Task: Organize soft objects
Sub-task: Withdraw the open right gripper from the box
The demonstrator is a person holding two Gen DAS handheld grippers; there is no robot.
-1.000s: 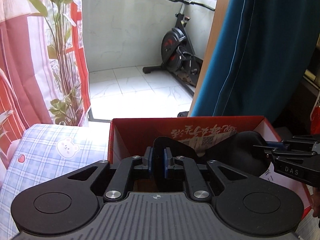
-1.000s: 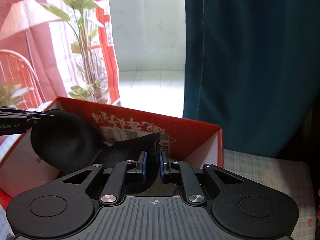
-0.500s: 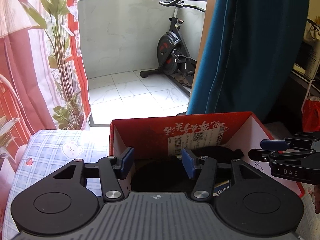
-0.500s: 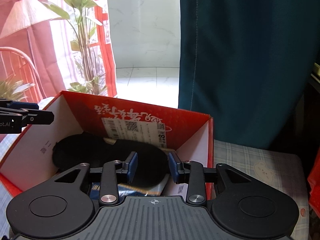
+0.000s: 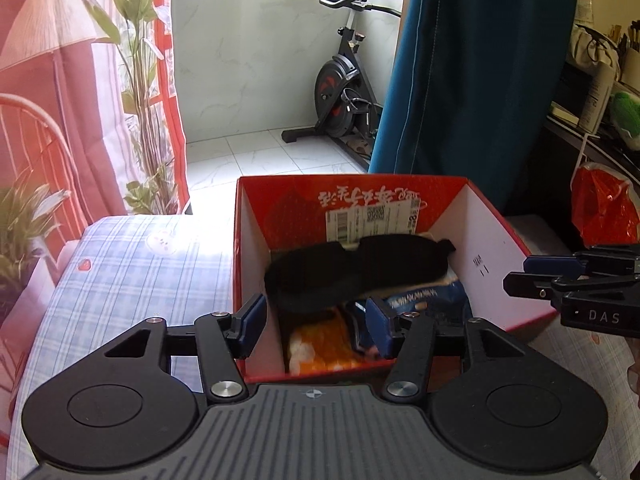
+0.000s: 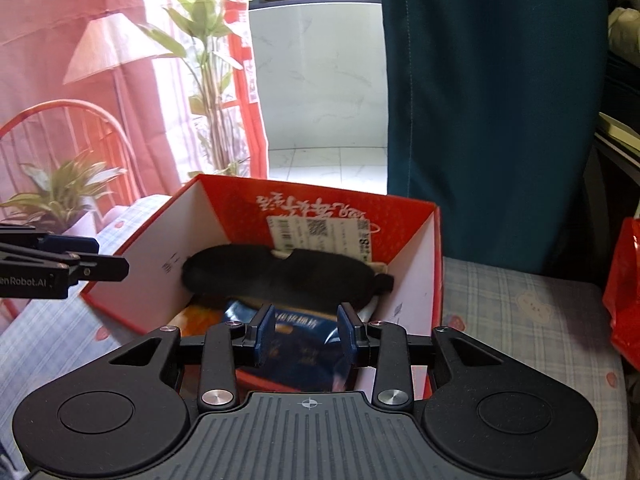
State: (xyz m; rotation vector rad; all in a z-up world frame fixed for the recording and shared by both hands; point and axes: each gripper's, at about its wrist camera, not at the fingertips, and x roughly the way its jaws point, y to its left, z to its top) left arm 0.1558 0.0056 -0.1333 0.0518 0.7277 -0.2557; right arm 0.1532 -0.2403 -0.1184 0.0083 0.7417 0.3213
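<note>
Through the left wrist camera I see my left gripper (image 5: 316,330) with its jaws standing about half apart and nothing between the blue pads (image 5: 252,322); they have just been opening, and the near left corner of the open red cardboard box (image 5: 496,224) sits in the gap beneath them. Just ahead of those fingertips, inside the box, the soft black fabric eye mask (image 5: 352,268) lies flat across a blue printed packet (image 5: 424,300) and an orange packet (image 5: 320,344). My right gripper (image 6: 306,334) has its jaws parted by a narrower gap, also just opened, gripping nothing, poised over the box's near edge with the blue packet below and the mask just beyond. The box rests on a blue and white checked cloth (image 5: 132,276) that spreads to the left of my left gripper and to the right of my right one.
</note>
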